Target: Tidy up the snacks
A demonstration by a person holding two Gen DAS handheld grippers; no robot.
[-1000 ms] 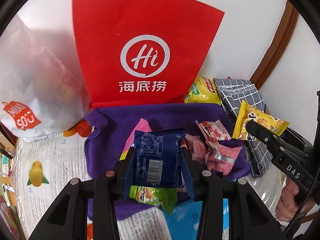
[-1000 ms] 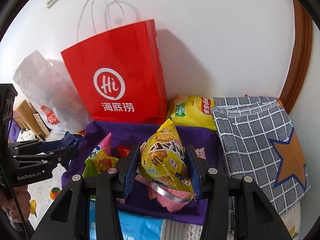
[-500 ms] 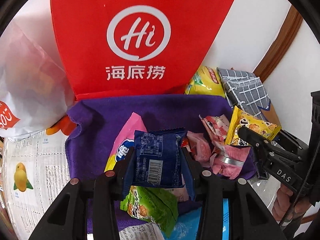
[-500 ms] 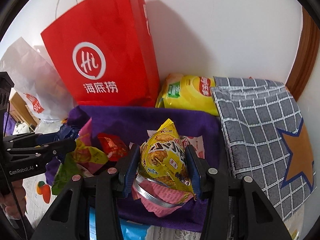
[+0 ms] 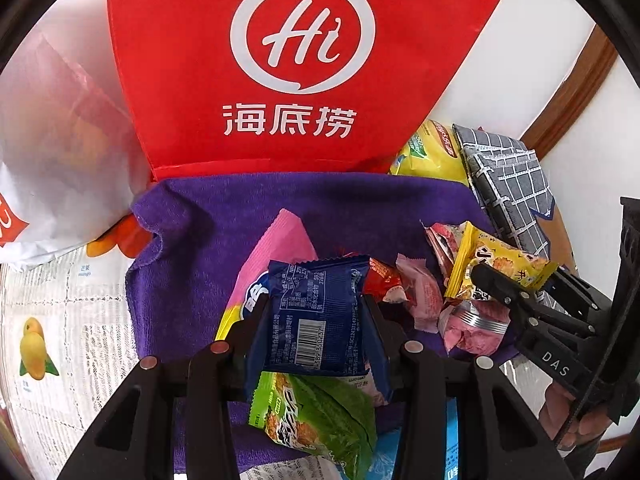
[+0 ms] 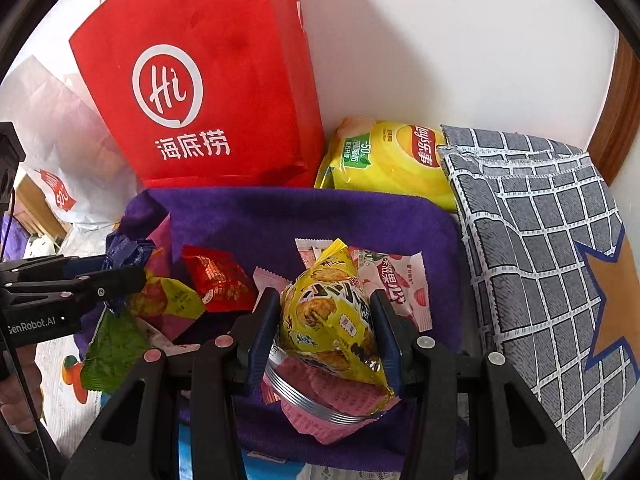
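My left gripper (image 5: pixel 316 312) is shut on a dark blue snack packet (image 5: pixel 318 320), held upright just above the purple cloth (image 5: pixel 224 216). My right gripper (image 6: pixel 326 316) is shut on a yellow snack packet (image 6: pixel 328 316) over the right side of the same cloth (image 6: pixel 304 212). Loose on the cloth lie a pink packet (image 5: pixel 276 240), a green packet (image 5: pixel 316 412), a red packet (image 6: pixel 216 280), pale pink wrappers (image 5: pixel 424 292) and a pink packet with a silver band (image 6: pixel 320 408). Each gripper shows in the other view: the right gripper (image 5: pixel 496 280) and the left gripper (image 6: pixel 132 268).
A red paper bag (image 5: pixel 280 60) stands against the wall behind the cloth. A white plastic bag (image 5: pixel 52 152) sits at the left, a yellow chip bag (image 6: pixel 392 160) and a grey checked cloth bag (image 6: pixel 532 232) at the right. Fruit-print paper (image 5: pixel 52 320) covers the table.
Both grippers have sunk toward the purple cloth with their packets still held, so the cloth and loose snacks now fill more of each view. The red bag looms larger.
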